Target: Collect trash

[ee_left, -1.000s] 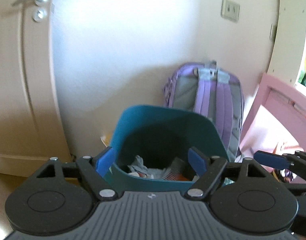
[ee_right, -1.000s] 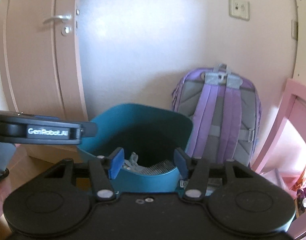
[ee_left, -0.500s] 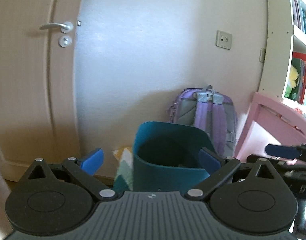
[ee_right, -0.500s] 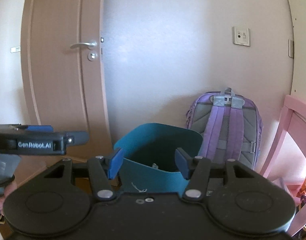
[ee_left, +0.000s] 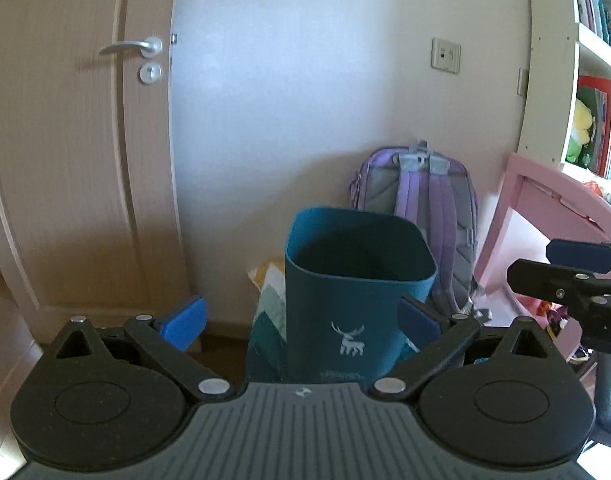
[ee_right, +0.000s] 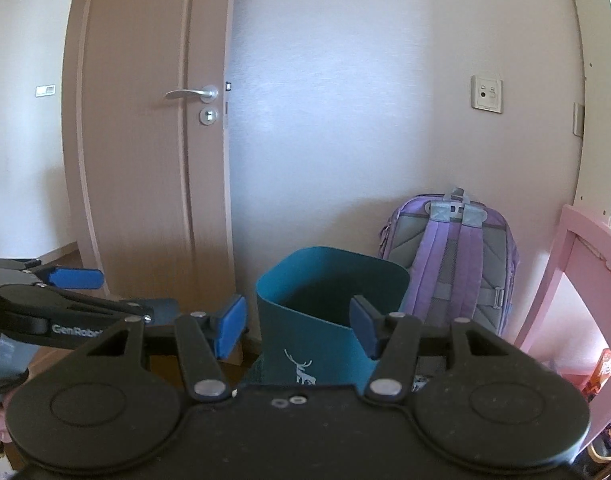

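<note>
We hold both grippers level, facing the bin [ee_left: 357, 280], and neither carries anything. Our left gripper [ee_left: 301, 320] stands wide open, its blue pads [ee_left: 185, 320] spread well apart with only air between them; the bin sits straight ahead of it, framed in the gap, its white deer print facing us, and no pad touches it. Our right gripper [ee_right: 299, 330] is also open, though less widely, its pads [ee_right: 229, 330] empty; the bin [ee_right: 329, 304] stands ahead of it too, just beyond the fingertips and apart from them. From here we see the bin's rim and dark inside, but we cannot tell what lies in it. Beyond the bin and a little to the right of both grippers, a purple backpack [ee_left: 421, 200] leans upright against the wall. A patterned bag [ee_left: 269, 300] stands just beside the bin on its left side. Further left of the grippers is a closed door [ee_right: 145, 140] with a metal handle. To the far right stands a pink chair [ee_left: 545, 208], and above it a bookshelf [ee_left: 593, 80]. In the left view our right gripper shows at the right edge; in the right view the left gripper shows at the left edge.
</note>
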A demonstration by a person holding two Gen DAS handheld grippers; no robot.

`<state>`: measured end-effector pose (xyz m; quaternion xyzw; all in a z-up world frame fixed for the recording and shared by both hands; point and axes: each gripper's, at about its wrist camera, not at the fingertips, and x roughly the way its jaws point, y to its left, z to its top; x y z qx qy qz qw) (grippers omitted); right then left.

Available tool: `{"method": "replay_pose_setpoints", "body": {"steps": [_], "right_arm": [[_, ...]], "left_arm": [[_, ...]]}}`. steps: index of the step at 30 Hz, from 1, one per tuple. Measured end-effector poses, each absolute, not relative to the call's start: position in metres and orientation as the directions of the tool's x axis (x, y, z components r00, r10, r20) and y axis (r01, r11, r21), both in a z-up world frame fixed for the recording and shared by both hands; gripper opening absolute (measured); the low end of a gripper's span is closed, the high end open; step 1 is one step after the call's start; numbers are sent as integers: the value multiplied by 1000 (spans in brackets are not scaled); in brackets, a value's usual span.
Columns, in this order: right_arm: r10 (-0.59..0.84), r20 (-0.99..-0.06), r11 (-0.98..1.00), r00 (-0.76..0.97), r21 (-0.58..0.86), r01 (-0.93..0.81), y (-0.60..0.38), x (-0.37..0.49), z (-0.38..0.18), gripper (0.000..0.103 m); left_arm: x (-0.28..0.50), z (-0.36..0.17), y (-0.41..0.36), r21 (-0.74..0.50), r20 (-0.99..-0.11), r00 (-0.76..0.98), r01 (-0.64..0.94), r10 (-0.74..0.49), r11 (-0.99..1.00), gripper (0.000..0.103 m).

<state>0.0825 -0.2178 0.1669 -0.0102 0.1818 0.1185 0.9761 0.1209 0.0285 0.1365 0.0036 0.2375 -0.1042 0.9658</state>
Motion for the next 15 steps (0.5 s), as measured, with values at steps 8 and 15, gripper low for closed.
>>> {"method": "replay_pose_setpoints", "body": {"steps": [8, 15], "right_arm": [[195, -394, 979, 898, 27, -200, -218, 75, 193, 57], [153, -405, 987, 902, 16, -160, -220, 75, 212, 57]], "left_arm": [[112, 166, 30, -55, -454, 866, 209, -211, 976, 102], [102, 201, 32, -49, -399, 892, 211, -213, 976, 102]]}}
